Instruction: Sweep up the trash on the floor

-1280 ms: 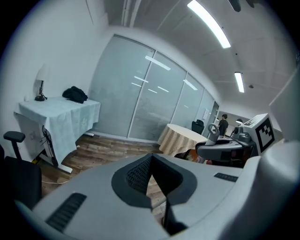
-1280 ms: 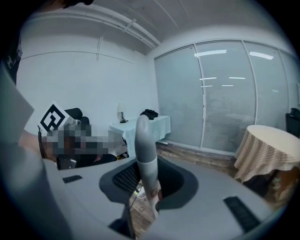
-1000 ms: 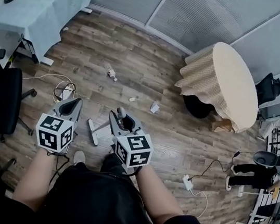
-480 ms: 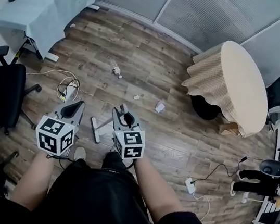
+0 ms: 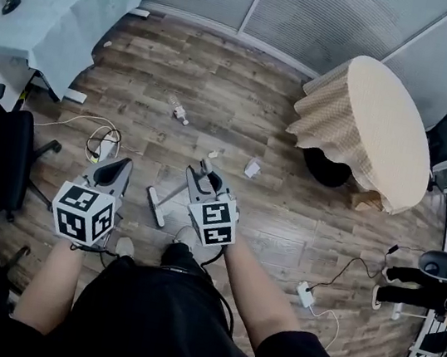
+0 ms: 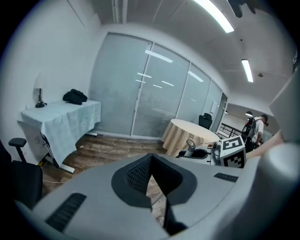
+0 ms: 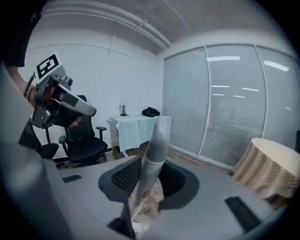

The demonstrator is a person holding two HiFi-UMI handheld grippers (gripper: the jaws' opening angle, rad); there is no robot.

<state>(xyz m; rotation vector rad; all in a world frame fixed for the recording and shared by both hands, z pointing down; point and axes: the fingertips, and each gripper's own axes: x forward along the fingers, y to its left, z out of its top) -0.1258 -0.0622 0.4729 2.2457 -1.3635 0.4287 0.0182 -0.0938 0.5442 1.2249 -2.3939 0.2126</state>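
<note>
Crumpled paper trash [image 5: 251, 168] and a smaller scrap [image 5: 213, 155] lie on the wooden floor [image 5: 243, 109], just ahead of the broom [image 5: 156, 206]. The right claw [image 5: 204, 180] pinches its handle [image 7: 157, 140]; the left claw [image 5: 111, 169] beside it is pressed together, empty

Wood plank floor [image 5: 240, 126], round clothed table [image 5: 374, 130], frosted glass wall [image 5: 317, 12]
</note>
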